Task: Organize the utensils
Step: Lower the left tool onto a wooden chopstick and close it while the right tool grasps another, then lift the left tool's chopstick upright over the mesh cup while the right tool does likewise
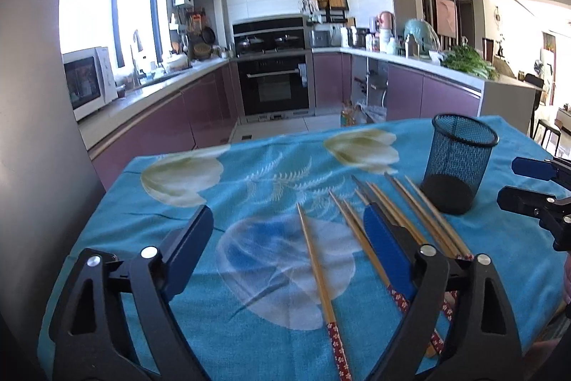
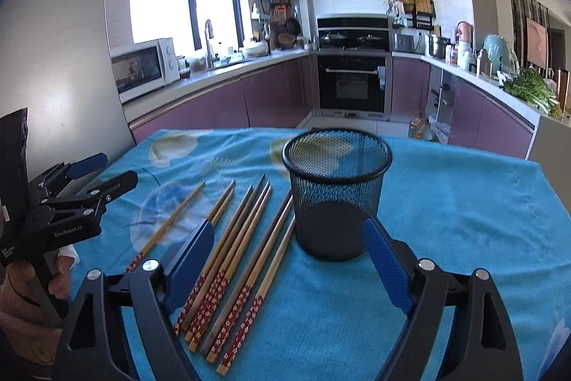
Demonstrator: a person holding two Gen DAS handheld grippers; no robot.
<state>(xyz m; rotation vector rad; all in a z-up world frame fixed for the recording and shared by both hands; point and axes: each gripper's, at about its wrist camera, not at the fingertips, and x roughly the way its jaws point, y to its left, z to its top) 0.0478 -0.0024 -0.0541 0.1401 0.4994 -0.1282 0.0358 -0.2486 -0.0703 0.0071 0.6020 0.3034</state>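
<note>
Bamboo chopsticks [image 2: 228, 259] lower centre, long axes pointing away, nearest right gripper [image 2: 289, 259]; both grippers' fingers spread, empty.

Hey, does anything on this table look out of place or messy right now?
Mostly tidy. One chopstick lies apart to the left, angled away from the main bunch of chopsticks. The mesh cup stands upright and empty. Nothing looks spilled or damaged.
</note>
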